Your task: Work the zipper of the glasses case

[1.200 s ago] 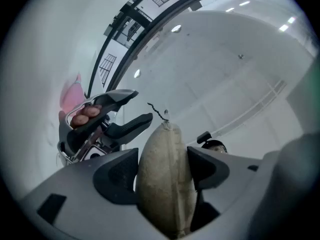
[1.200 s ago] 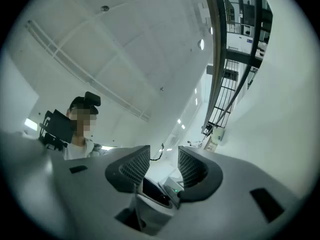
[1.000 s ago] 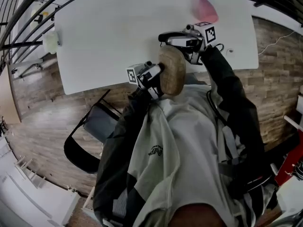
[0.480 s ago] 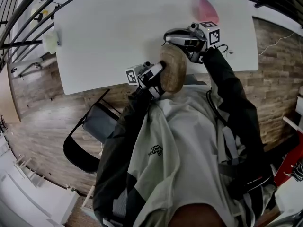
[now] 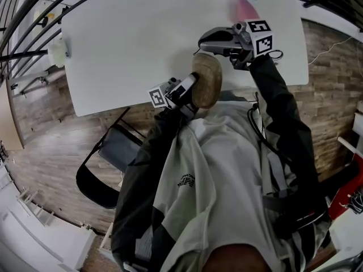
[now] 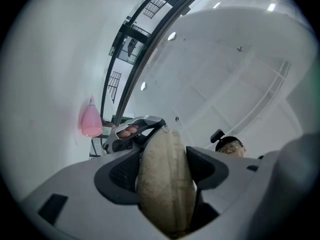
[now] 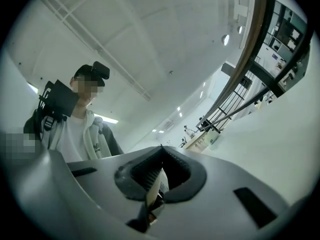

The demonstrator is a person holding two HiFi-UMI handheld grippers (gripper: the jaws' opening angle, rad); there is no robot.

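A tan oval glasses case (image 5: 205,81) is held upright above the near edge of the white table (image 5: 142,33). My left gripper (image 5: 190,86) grips its lower half from the left. In the left gripper view the case (image 6: 165,184) fills the gap between both pads, and the jaws are closing on it. My right gripper (image 5: 200,43) sits just above the case's top end, pointing left. In the right gripper view its jaws (image 7: 159,184) are shut on a small zipper pull tab (image 7: 155,196). The right gripper (image 6: 132,131) also shows beyond the case in the left gripper view.
A pink object (image 5: 245,7) lies at the far right of the table, also seen as a pink shape (image 6: 91,123). A pale green thing (image 5: 58,51) sits at the table's left edge. A black chair (image 5: 108,157) stands on the wooden floor below left.
The right gripper has shifted up and to the right, and its marker cube has turned more into view. The case and left gripper have barely moved.
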